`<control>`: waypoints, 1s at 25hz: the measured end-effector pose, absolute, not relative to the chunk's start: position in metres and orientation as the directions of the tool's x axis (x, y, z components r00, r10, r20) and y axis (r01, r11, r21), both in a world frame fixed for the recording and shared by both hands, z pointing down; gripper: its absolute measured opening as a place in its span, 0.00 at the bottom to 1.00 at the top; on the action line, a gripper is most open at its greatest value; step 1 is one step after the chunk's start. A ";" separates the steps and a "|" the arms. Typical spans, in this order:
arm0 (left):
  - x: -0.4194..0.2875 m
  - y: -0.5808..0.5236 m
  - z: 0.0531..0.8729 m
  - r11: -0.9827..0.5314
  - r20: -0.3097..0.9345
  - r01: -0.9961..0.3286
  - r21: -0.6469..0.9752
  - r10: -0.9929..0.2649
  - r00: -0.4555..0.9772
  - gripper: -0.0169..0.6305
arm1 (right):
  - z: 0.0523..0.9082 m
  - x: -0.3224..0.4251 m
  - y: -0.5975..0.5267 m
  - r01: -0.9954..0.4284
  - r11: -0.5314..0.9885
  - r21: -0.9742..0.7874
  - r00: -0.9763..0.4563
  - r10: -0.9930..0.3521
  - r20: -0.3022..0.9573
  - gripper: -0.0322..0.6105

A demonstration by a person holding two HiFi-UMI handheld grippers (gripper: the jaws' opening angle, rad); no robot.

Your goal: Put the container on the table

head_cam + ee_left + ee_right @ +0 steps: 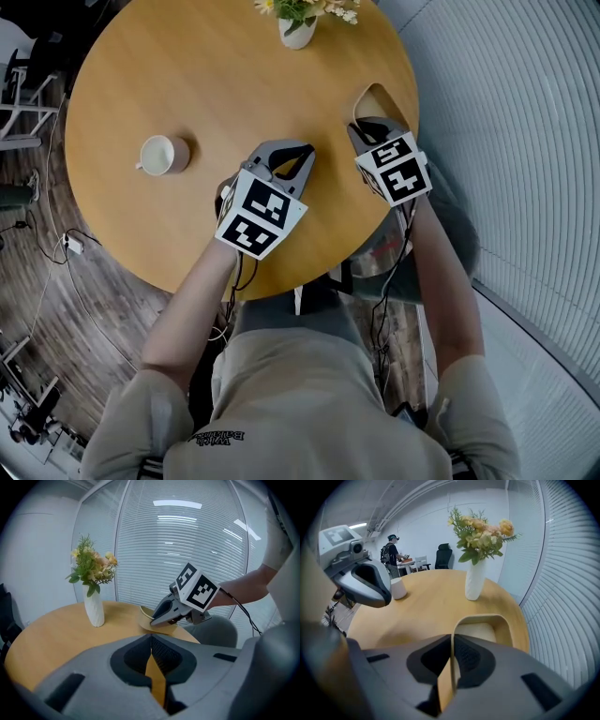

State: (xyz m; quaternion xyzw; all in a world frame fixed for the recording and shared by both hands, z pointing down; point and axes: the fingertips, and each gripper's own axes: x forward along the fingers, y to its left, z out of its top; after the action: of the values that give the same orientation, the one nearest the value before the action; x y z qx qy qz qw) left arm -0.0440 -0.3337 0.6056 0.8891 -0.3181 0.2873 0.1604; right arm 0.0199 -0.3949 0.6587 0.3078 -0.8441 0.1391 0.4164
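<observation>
A shallow wooden container (378, 101) with rounded corners sits at the right rim of the round wooden table (187, 75). My right gripper (362, 127) is shut on its near wall; the thin wall runs between the jaws in the right gripper view (452, 644), with the container's hollow (485, 631) just beyond. The left gripper view shows that gripper (157, 619) clamped on the container (146, 616). My left gripper (302, 155) hovers over the table near its front edge, left of the container. It is shut, with nothing between its jaws (151, 641).
A white cup (164, 155) stands on the table's left half. A white vase of flowers (298, 28) stands at the far edge. A grey chair (213, 631) sits under the table's right side, beside a slatted blind wall (525, 141). Cables (66, 272) lie on the wooden floor.
</observation>
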 end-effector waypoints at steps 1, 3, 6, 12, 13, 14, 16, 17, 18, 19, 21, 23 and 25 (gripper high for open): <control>-0.044 -0.334 0.609 -0.747 0.617 -0.656 0.108 -0.467 0.633 0.06 | 0.664 0.020 -0.397 -0.635 0.773 0.023 -0.458 -0.399 0.794 0.11; -0.047 -0.333 0.612 -0.745 0.626 -0.658 0.111 -0.462 0.629 0.06 | 0.671 0.017 -0.398 -0.626 0.780 0.023 -0.448 -0.384 0.808 0.11; -0.056 -0.333 0.612 -0.729 0.630 -0.676 0.109 -0.476 0.614 0.06 | 0.681 0.011 -0.395 -0.599 0.800 0.032 -0.431 -0.355 0.830 0.11; -0.061 -0.334 0.618 -0.718 0.635 -0.687 0.111 -0.480 0.605 0.06 | 0.698 0.005 -0.396 -0.600 0.800 0.012 -0.419 -0.327 0.847 0.11; -0.061 -0.334 0.620 -0.717 0.636 -0.688 0.112 -0.480 0.605 0.06 | 0.701 0.005 -0.395 -0.600 0.800 0.014 -0.412 -0.324 0.852 0.11; -0.061 -0.333 0.621 -0.716 0.636 -0.688 0.115 -0.479 0.605 0.06 | 0.704 0.005 -0.395 -0.600 0.800 0.015 -0.406 -0.320 0.856 0.11; -0.060 -0.331 0.622 -0.715 0.635 -0.688 0.122 -0.476 0.608 0.06 | 0.708 0.003 -0.393 -0.598 0.801 0.009 -0.402 -0.310 0.862 0.11; -0.060 -0.330 0.622 -0.715 0.634 -0.688 0.126 -0.476 0.610 0.06 | 0.710 0.002 -0.392 -0.595 0.804 0.008 -0.402 -0.306 0.863 0.11; -0.059 -0.330 0.621 -0.715 0.632 -0.688 0.128 -0.476 0.612 0.06 | 0.711 0.000 -0.392 -0.591 0.807 0.011 -0.398 -0.304 0.866 0.11; -0.059 -0.329 0.621 -0.713 0.630 -0.688 0.130 -0.476 0.613 0.06 | 0.713 0.000 -0.392 -0.588 0.809 0.017 -0.391 -0.302 0.869 0.11; -0.060 -0.328 0.620 -0.710 0.629 -0.691 0.134 -0.478 0.613 0.06 | 0.715 0.001 -0.392 -0.594 0.805 0.022 -0.377 -0.302 0.876 0.11; -0.062 -0.326 0.619 -0.707 0.629 -0.694 0.135 -0.480 0.611 0.06 | 0.716 0.003 -0.391 -0.612 0.791 0.015 -0.375 -0.306 0.875 0.11; -0.064 -0.325 0.619 -0.706 0.629 -0.695 0.134 -0.482 0.610 0.06 | 0.715 0.003 -0.391 -0.628 0.778 -0.003 -0.385 -0.307 0.870 0.11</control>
State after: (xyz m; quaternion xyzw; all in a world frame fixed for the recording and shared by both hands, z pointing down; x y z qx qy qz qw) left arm -0.0636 -0.3254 0.6189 0.8779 -0.3351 0.2874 0.1858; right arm 0.0027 -0.3908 0.7154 0.2869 -0.8148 0.1690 0.4745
